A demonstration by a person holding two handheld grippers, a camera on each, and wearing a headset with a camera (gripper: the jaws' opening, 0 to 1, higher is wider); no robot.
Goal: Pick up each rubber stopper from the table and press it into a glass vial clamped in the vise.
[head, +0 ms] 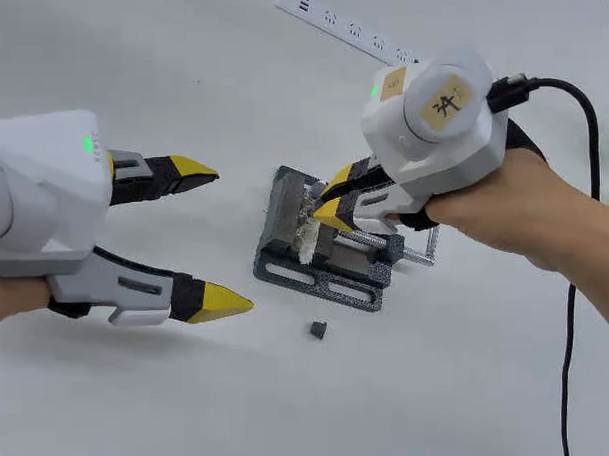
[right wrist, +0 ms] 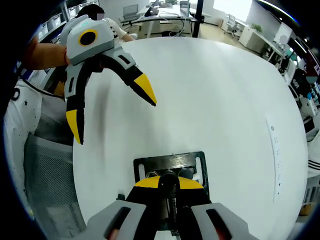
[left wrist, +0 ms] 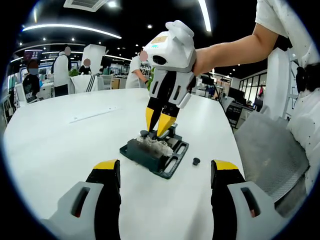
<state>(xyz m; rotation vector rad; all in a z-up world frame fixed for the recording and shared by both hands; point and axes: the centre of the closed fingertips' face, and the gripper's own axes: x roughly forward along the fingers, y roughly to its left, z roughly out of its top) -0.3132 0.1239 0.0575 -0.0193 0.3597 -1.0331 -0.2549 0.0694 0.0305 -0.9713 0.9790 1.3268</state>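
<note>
Roughly midway, I'd guess. A spare stopper (head: 318, 330) sits loose on the bench (head: 191, 412) just below the vise (head: 321, 262) at frame centre. One of the vials (left wrist: 156, 145) looks capped already, though I can't count them properly. The left hand-held gripper (head: 213, 237), at the left edge, is spread wide, holding nothing, and is well clear of the vise. The right hand-held gripper (head: 326, 201), coming in from the upper right, is pinched almost closed on a dark stopper (right wrist: 168, 179), right on top of the vials. Looks like that one is being pressed in.
</note>
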